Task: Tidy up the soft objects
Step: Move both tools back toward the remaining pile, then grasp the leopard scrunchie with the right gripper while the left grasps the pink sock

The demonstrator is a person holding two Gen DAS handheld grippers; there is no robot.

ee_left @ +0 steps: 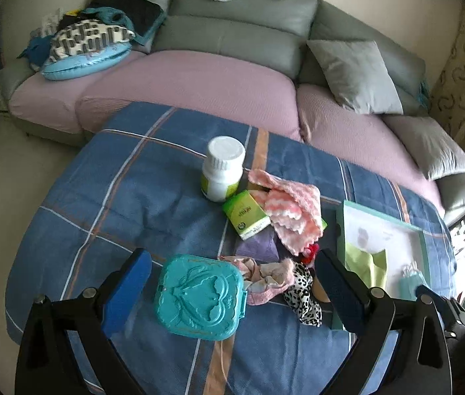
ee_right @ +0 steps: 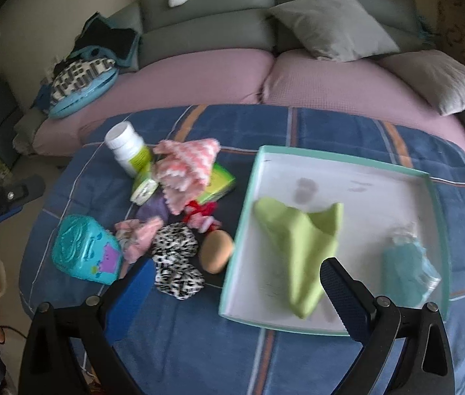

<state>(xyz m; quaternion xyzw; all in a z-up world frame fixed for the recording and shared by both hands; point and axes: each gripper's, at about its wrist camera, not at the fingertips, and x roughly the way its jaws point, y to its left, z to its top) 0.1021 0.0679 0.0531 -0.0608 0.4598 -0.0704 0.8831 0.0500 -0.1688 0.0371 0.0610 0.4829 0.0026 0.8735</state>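
Observation:
A teal-rimmed white tray [ee_right: 430, 177] holds a green cloth [ee_right: 301, 243] and a pale blue pouch [ee_right: 407, 270]. The tray also shows in the left wrist view [ee_left: 423, 233]. Left of it lie a pink-and-white knit cloth [ee_right: 186, 168], a leopard-print scrunchie [ee_right: 176, 256], a pink scrunchie [ee_right: 137, 237], a red-and-pink item [ee_right: 203, 214], a purple cloth [ee_right: 156, 207] and a tan egg-shaped thing [ee_right: 216, 251]. My left gripper [ee_left: 232, 289] is open above the teal case [ee_left: 199, 296]. My right gripper [ee_right: 237, 289] is open over the tray's near left edge.
A white pill bottle [ee_left: 222, 171], a green box [ee_left: 247, 214] and the teal plastic case [ee_right: 84, 253] stand among the soft things on the blue plaid cover [ee_left: 133, 181]. Behind is a pink-and-grey sofa [ee_left: 199, 79] with grey cushions [ee_left: 354, 75] and piled clothes [ee_left: 94, 36].

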